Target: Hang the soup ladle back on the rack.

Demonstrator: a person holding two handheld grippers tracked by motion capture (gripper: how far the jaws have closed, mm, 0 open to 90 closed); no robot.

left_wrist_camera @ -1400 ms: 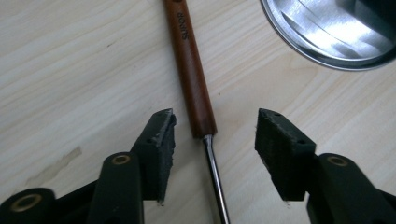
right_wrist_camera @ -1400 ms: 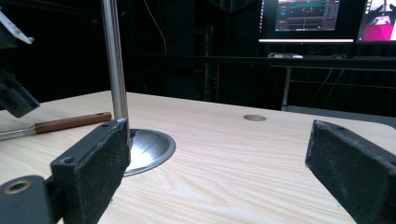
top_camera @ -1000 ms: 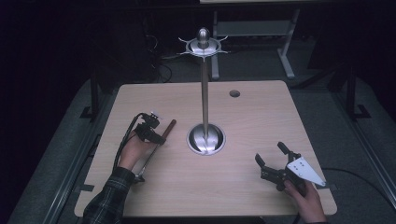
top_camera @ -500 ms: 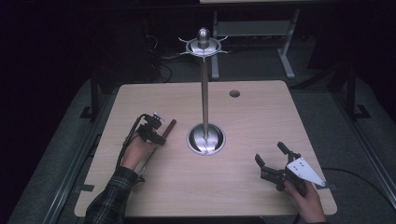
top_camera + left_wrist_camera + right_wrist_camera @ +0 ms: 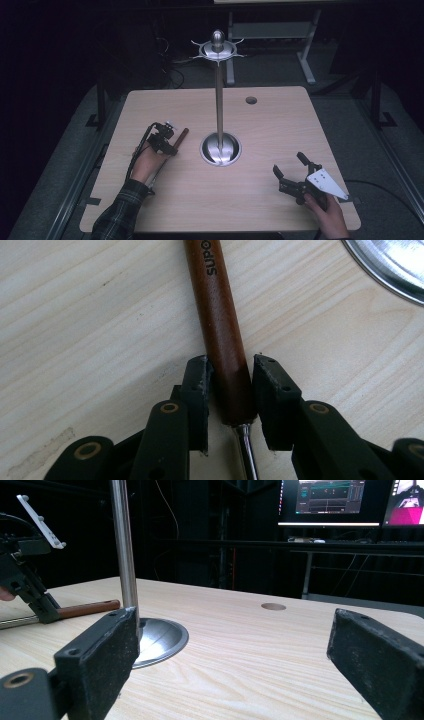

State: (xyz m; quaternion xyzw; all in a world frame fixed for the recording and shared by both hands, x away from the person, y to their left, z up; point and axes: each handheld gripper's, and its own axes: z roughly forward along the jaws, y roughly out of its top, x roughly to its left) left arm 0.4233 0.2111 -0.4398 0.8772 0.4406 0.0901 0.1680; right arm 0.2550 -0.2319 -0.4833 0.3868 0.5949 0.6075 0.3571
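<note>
On the left half of the pale wooden table point(image 5: 280, 125), a utensil with a reddish-brown wooden handle point(image 5: 220, 325) and a thin metal shaft lies flat on the wood, its handle pointing toward the round polished base of the tall steel stand point(image 5: 219, 100). White lettering runs along the handle in the left gripper view. The left gripper point(image 5: 167, 142) has its 2 black jaws drawn in narrow around the lower end of that handle, 1 pad on each side, just where the wood meets the shaft; the left pad looks pressed to the wood, while on the right contact is hard to judge. The handle's free end stops near the stand's base without touching it. Held in a hand with a plaid sleeve, this gripper sits left of the stand. The right gripper point(image 5: 292, 172) rests near the table's front right corner, well apart from the utensil, its jaws spread wide with nothing between them. Beyond the far edge, lit monitors point(image 5: 350, 500) glow in a dark room
</note>
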